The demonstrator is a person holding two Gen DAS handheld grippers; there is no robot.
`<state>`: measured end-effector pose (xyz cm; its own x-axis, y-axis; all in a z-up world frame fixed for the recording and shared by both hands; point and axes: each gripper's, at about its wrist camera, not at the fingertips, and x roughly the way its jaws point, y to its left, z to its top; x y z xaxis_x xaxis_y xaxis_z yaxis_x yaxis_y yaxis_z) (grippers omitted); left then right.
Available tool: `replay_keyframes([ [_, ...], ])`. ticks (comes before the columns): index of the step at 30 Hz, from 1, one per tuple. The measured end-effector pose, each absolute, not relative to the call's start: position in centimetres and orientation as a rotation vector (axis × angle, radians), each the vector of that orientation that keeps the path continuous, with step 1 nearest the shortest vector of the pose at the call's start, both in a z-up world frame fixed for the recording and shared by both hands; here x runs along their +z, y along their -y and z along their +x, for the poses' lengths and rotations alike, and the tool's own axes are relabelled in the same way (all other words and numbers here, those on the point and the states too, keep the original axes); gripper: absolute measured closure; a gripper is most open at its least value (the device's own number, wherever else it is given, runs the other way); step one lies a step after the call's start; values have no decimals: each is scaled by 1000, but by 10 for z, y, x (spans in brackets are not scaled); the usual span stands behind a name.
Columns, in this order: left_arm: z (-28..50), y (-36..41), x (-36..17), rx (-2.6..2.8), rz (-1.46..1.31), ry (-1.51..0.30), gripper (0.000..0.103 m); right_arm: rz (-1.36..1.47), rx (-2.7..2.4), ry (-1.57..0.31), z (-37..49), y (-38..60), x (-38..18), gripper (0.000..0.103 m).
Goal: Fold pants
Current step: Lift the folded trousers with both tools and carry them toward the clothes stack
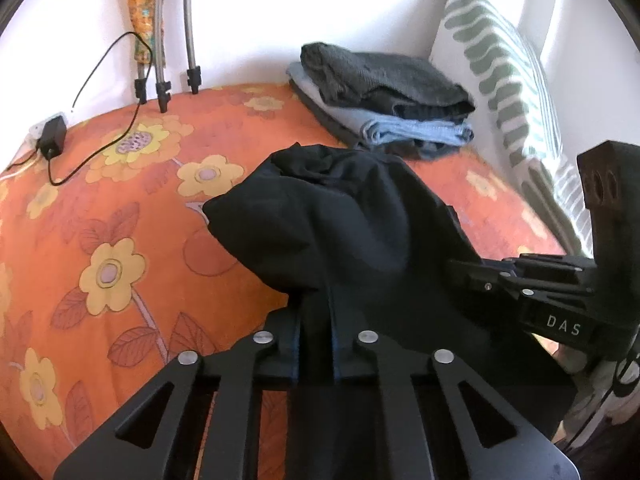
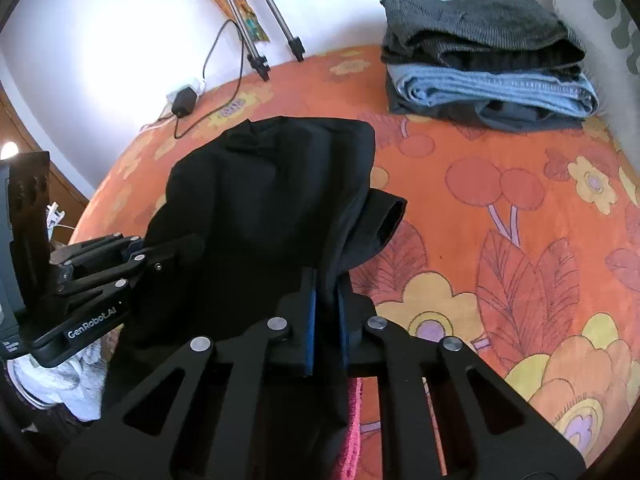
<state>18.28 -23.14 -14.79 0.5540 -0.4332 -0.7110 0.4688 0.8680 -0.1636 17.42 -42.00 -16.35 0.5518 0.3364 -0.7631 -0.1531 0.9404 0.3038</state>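
Observation:
Black pants (image 1: 340, 220) hang bunched over the orange flowered bed (image 1: 120, 200). My left gripper (image 1: 316, 320) is shut on a fold of the black cloth. My right gripper (image 2: 326, 300) is shut on another fold of the same pants (image 2: 260, 200), which drape away from its blue pads. Each gripper shows in the other's view: the right gripper (image 1: 472, 276) at the pants' right side, the left gripper (image 2: 160, 256) at their left side. The pants are lifted at the near edge and sag onto the bed farther out.
A stack of folded clothes (image 1: 384, 96), grey on top of blue denim, lies at the far side of the bed (image 2: 500, 240) beside a striped pillow (image 1: 500, 72). Tripod legs (image 1: 176, 40) and a charger with cable (image 1: 52, 138) stand by the wall.

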Motion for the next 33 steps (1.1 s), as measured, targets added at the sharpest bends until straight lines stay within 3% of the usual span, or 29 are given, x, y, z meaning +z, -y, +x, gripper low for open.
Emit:
replay_keyframes([
  [16, 177, 232, -81, -583, -10, -682, 96, 183, 257, -762, 155, 415, -94, 95],
  [33, 223, 297, 8, -673, 15, -498, 96, 161, 167, -525, 185, 464, 3, 95],
])
